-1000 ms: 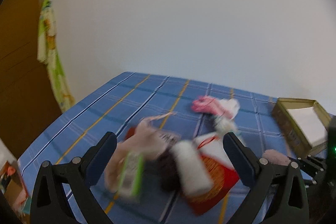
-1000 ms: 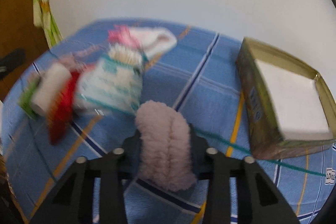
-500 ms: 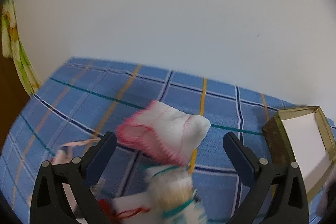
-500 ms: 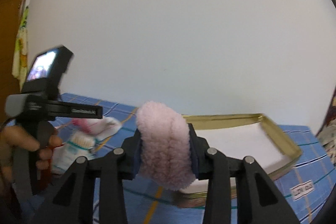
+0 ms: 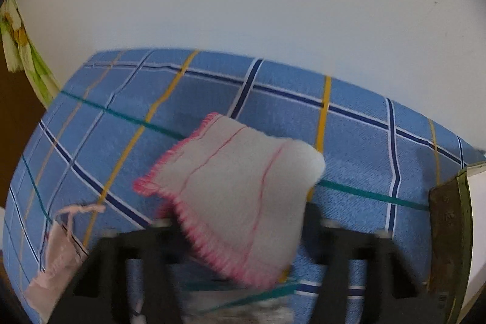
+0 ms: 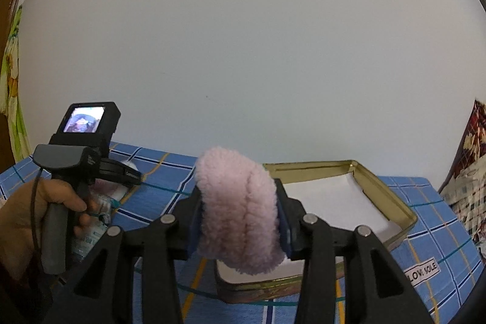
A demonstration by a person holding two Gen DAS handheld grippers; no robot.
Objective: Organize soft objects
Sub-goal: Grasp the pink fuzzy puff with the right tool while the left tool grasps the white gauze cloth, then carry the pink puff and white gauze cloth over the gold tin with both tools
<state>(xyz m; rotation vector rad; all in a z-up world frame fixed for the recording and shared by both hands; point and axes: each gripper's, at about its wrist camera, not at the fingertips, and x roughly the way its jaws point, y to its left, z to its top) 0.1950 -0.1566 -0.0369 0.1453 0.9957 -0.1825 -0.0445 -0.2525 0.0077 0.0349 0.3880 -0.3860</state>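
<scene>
My right gripper [image 6: 240, 220] is shut on a fluffy pink scrunchie [image 6: 237, 208] and holds it above the near edge of a gold tin tray [image 6: 391, 196] lined with white paper. My left gripper [image 5: 237, 226] is closed on a white cloth with pink stitched edges [image 5: 237, 196], its fingers pressing both sides. The left gripper also shows in the right wrist view [image 6: 127, 172], held by a hand at the left. A corner of the tin [image 5: 446, 217] shows at the right of the left wrist view.
A blue plaid cloth [image 5: 273, 99] covers the table. A pale pink pouch with a string [image 5: 57, 251] lies at lower left. A clear packet [image 6: 94, 220] lies under the hand. A white wall stands close behind. Patterned fabric [image 6: 467, 181] hangs at far right.
The left gripper moved forward onto the white cloth and its fingers narrowed from wide open onto it. The right gripper with the scrunchie held nearly still above the tin.
</scene>
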